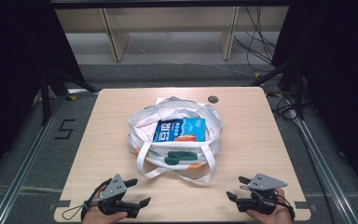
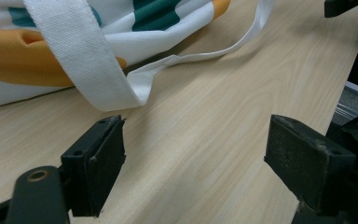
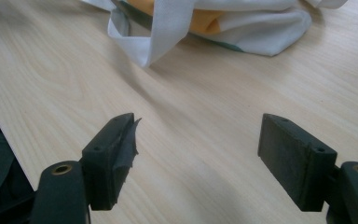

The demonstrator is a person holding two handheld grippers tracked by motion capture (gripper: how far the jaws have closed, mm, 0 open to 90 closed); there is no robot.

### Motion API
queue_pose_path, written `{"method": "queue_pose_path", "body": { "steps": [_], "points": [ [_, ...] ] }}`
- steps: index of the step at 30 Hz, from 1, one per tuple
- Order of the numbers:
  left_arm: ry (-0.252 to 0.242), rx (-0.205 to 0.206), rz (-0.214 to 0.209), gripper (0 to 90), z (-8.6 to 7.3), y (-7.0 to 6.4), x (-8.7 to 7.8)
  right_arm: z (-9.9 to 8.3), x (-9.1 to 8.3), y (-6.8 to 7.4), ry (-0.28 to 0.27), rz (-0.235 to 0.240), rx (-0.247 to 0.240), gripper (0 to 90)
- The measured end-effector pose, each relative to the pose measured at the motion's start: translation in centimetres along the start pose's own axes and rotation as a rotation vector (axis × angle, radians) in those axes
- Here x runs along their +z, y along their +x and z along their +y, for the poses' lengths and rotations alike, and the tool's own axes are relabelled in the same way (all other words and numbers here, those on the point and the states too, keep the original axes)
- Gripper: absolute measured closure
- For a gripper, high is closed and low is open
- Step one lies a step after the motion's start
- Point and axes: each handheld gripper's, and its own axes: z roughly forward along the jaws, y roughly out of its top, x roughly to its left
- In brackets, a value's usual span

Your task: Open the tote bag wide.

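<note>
on the table [image 1: 98, 140], a tote bag [image 1: 142, 121] sits beyond both wide-spread grippers.

A black "5" marks the floor [image 1: 63, 129]

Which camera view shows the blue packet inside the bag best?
The high view: it looks down into the open bag, where the blue packet lies face up. The left gripper view and the right gripper view look along the table and catch the bag's outer cloth and straps, not its inside.
</note>
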Motion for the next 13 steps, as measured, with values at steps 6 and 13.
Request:
{"method": "queue_pose_path", "body": {
  "steps": [6,13],
  "points": [
    [0.008,-0.004,0.015,19.1,-0.04,0.37,-0.09,-0.09,0.13,0.09,0.008,0.001,0.005,28.8],
    [-0.005,-0.022,0.002,19.1,-0.1,0.41,0.07,-0.12,0.2,0.0,0.009,0.003,0.001,28.8]
  ]
}}
